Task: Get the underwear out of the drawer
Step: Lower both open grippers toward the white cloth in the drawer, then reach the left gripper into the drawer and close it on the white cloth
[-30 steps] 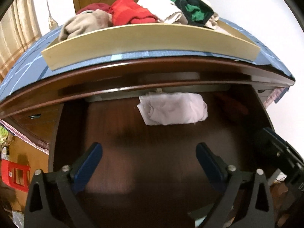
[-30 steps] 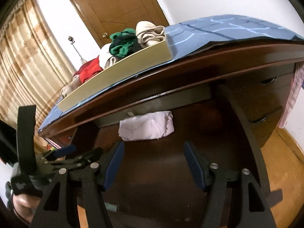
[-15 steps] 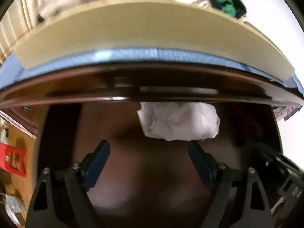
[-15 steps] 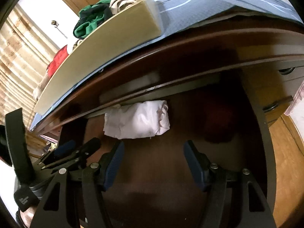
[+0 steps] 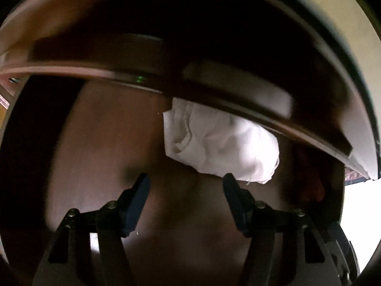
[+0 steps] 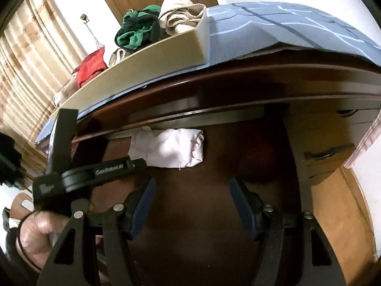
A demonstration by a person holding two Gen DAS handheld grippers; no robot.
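The underwear (image 5: pixel 221 143), a folded white bundle, lay at the back of the open drawer (image 5: pixel 107 131), partly under the dresser's overhanging edge (image 6: pixel 238 95). The left gripper (image 5: pixel 187 182) pointed down at it, jaws part open and just narrowed, with nothing between them; one finger stood at the bundle's near edge. The right gripper (image 6: pixel 193 186) hung half open and empty. Removal was judged not yet begun: grasp and lift remained.
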